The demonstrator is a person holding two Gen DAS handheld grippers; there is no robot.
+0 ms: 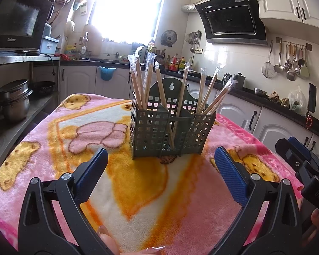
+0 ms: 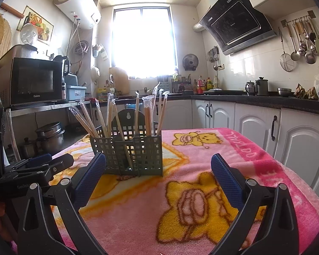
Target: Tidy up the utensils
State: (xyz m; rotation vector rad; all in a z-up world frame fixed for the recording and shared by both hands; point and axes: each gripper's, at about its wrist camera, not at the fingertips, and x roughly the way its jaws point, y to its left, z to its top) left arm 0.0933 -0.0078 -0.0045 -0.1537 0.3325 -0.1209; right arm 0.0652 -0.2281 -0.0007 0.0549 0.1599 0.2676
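The green caddy of upright wrapped chopsticks stands on the blanketed worktop dead ahead of the left gripper, nearer than the right gripper, both jaws released, empty.

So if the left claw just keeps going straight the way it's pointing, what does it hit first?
Most likely the green utensil caddy, which stands dead ahead between the open fingers of the left claw. Only bare blanket lies before it. How far off it is cannot be judged, and a low heading might brush the blanket first.
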